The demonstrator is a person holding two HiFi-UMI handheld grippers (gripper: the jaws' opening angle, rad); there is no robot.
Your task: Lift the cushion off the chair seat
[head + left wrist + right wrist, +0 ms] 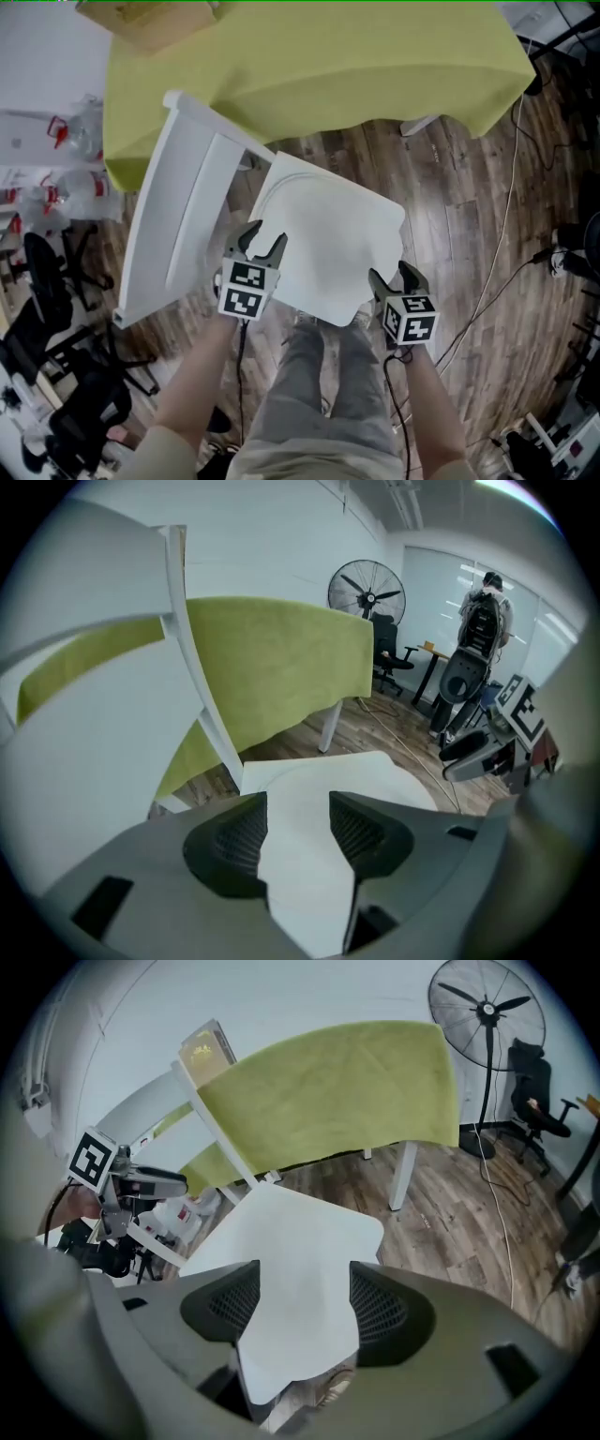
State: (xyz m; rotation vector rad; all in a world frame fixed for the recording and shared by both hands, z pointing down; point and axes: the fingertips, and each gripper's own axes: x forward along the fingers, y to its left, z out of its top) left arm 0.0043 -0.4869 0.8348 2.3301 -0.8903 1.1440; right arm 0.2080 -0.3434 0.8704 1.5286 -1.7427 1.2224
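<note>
Shows white cushion (333, 234) lying flat on the seat of the white chair (141, 291), not yet lifted. Cannot separate cushion rim from seat in the head view, white on white.

Puts left gripper (264, 242) over the seat's near edge, at the corner next to the backrest (187, 178), jaws apart, only cushion surface showing between them, no contact. Puts right gripper (394, 277) at the seat's other near corner, jaws spread wide too, empty, clear of the fabric.

Risks, as judgement only:
- Could miss the cushion's rim, with so little contrast to aim by.
- Could bite the seat along with the cushion by going too deep, then drag or tip the chair on the lift.
- Could pinch only a thin fold by closing too shallow, ending in a slip and a drop onto the wood floor (450, 187).
- Could lift unevenly with one side gripping late, folding the cushion or snagging it on the backrest.
- Cannot rule out ties underneath; none visible.
- Worth minding the cable (506, 234) on the floor off the seat's right corner.
</note>
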